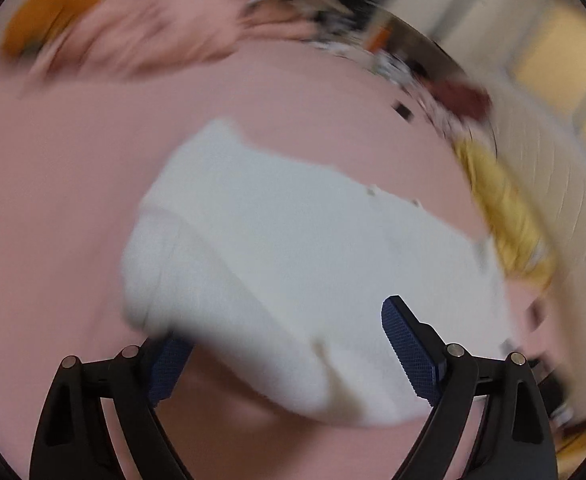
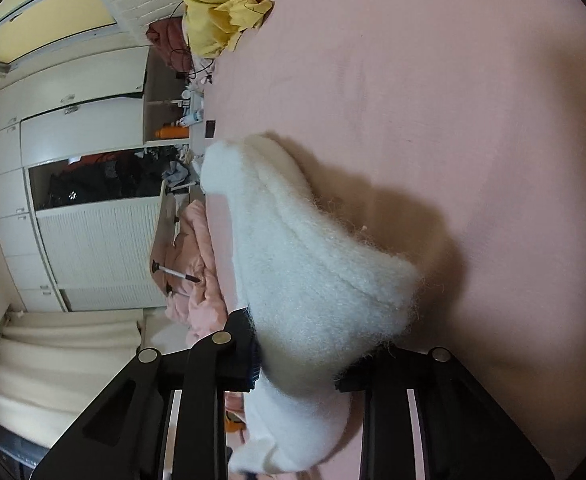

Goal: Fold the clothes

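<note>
One white fluffy garment [image 2: 313, 264], long-haired and woolly, lying on the pink bed sheet [image 2: 453, 100], bunched into a tapering mound in the right wrist view, broad and flattened in the blurred left wrist view [image 1: 277, 248]. One near end lifted off the sheet and pinched in the right gripper [image 2: 297, 364]: jaws clenched on the fuzzy fabric, black fingers [image 2: 237, 344] pressing in from both sides, more white cloth hanging below. Left gripper [image 1: 289, 356] spread wide, released, two blue ridged pads [image 1: 409, 348] well apart above the garment's near edge; whether the left-hand pad touches the cloth, cannot tell through the blur. Sheet smooth, matte, faintly creased. Further out: one crumpled yellow garment [image 2: 225, 8] at the bed's edge, glossy and puffy; one rumpled pink duvet [image 2: 197, 276] heaped beside the bed; one orange bottle [image 2: 173, 133] on a shelf; white panelled wardrobe doors [image 2: 73, 128]; one pale ribbed curtain [image 2: 61, 364].
</note>
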The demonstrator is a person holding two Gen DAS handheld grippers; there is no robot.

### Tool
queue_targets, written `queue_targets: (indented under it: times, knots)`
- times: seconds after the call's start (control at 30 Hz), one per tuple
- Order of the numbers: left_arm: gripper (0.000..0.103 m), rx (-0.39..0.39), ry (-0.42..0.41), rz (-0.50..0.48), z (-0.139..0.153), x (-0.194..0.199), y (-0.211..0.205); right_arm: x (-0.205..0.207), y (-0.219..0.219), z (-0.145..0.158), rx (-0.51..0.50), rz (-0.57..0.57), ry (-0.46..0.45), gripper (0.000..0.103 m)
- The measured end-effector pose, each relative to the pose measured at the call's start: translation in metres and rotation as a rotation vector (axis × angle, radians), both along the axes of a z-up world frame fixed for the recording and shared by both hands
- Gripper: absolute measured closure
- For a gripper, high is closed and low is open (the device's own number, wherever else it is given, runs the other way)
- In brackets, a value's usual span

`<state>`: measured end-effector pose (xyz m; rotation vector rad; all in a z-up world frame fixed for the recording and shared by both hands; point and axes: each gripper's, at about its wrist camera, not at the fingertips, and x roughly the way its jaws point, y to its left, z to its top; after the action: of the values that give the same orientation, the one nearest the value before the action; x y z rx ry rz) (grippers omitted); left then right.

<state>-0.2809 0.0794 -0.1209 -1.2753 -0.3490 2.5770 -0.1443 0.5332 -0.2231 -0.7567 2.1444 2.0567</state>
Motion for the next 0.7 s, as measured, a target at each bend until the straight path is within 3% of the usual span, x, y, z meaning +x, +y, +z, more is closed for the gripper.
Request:
queue_targets:
  times: [0.1,0.17,0.23,0.4,0.47,0.53,0.57,0.63,0.7]
  knots:
    - [0.013,-0.129,0.05,-0.1,0.007,-0.02,0.052,-0.002,0.0,0.005,-0.009,-0.005,0.012,0.076]
    - [0.013,-0.179,0.064,-0.093,0.018,-0.032,0.074,-0.004,0.0,0.009,0.026,0.016,0.002,0.076]
    - [0.013,-0.132,0.035,-0.018,0.028,-0.036,0.068,-0.003,0.002,0.001,-0.002,0.016,-0.005,0.076]
    - [0.016,0.101,0.006,0.344,0.018,0.019,-0.043,-0.002,0.003,-0.013,-0.035,0.022,0.003,0.076]
    - [0.017,0.093,-0.005,0.489,0.006,0.041,-0.094,-0.003,0.004,-0.013,-0.033,0.026,0.007,0.076]
    - [0.02,-0.031,-0.048,0.608,-0.005,0.054,-0.136,-0.003,0.004,-0.013,-0.036,0.024,0.008,0.076]
    - [0.023,-0.04,-0.08,0.66,-0.007,0.058,-0.157,-0.003,0.004,-0.014,-0.037,0.024,0.009,0.076]
    - [0.028,0.054,-0.083,0.739,-0.004,0.067,-0.19,-0.004,0.004,-0.014,-0.04,0.023,0.01,0.076]
    - [0.028,0.04,-0.018,0.692,0.015,0.061,-0.182,-0.004,0.004,-0.014,-0.042,0.021,0.011,0.076]
